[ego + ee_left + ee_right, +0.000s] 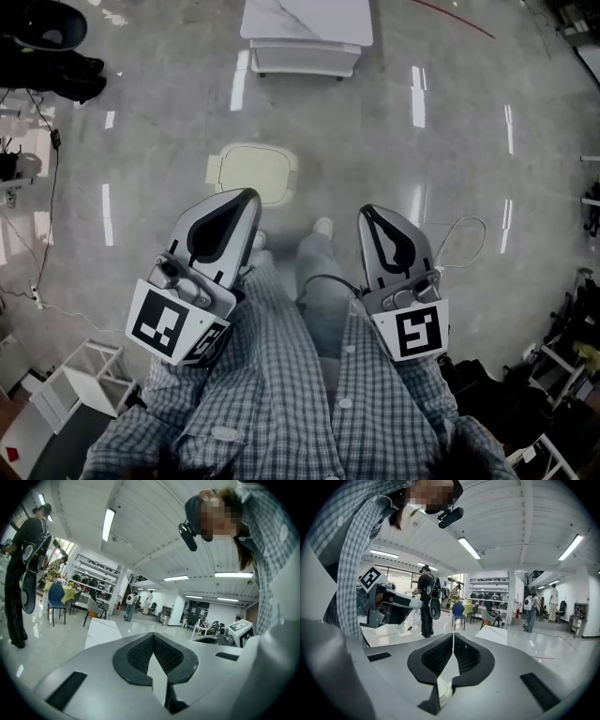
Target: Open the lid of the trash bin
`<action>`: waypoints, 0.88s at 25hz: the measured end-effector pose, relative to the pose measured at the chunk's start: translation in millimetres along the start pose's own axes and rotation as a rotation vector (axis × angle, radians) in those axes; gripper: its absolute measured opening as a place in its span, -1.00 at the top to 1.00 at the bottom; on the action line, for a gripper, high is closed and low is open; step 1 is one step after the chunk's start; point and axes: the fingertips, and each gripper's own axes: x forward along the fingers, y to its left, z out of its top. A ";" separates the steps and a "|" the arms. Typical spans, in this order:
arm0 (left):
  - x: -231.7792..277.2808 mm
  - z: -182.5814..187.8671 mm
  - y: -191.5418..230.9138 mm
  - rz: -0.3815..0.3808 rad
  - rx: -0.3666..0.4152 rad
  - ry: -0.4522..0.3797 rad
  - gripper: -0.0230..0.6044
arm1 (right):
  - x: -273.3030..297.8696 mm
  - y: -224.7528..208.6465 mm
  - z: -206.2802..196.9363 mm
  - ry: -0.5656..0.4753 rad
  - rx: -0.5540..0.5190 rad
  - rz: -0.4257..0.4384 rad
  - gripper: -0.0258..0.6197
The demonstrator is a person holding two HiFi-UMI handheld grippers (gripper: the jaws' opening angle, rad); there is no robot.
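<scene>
Standing person with both tools raised at waist level, seen from above. The trash bin with a pale cream, rounded-square lid sits shut on the grey polished floor, just ahead of the person's light shoes and a little to their left. The grey left gripper hangs almost directly over the bin's near edge. The grey right gripper is off to the bin's right, so the left is nearer. Both point level across the room, jaws pressed together with nothing between them. Reaching the lid likely means tipping downward and forward; the hinge side cannot be told.
</scene>
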 end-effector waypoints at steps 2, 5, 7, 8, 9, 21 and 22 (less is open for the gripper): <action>-2.2 -6.7 -0.1 0.048 -0.017 0.002 0.91 | 6.0 -0.4 -6.4 0.009 -0.009 0.055 0.85; -6.8 -14.1 -2.5 0.119 -0.032 -0.001 0.91 | 14.2 3.2 -14.4 0.007 -0.019 0.140 0.85; -8.2 -19.3 -4.4 0.160 -0.045 -0.006 0.91 | 18.6 5.6 -21.5 0.016 -0.022 0.190 0.85; -8.5 -22.4 -5.1 0.179 -0.051 -0.007 0.91 | 21.0 6.4 -24.7 0.021 -0.026 0.214 0.85; -8.8 -26.0 -5.4 0.196 -0.057 -0.006 0.91 | 23.6 6.7 -28.0 0.026 -0.032 0.237 0.85; -26.3 -88.3 6.2 0.374 -0.153 0.050 0.91 | 64.4 3.8 -79.0 0.081 -0.087 0.385 0.85; -27.7 -95.7 7.2 0.383 -0.163 0.063 0.91 | 68.0 6.4 -85.6 0.087 -0.089 0.396 0.85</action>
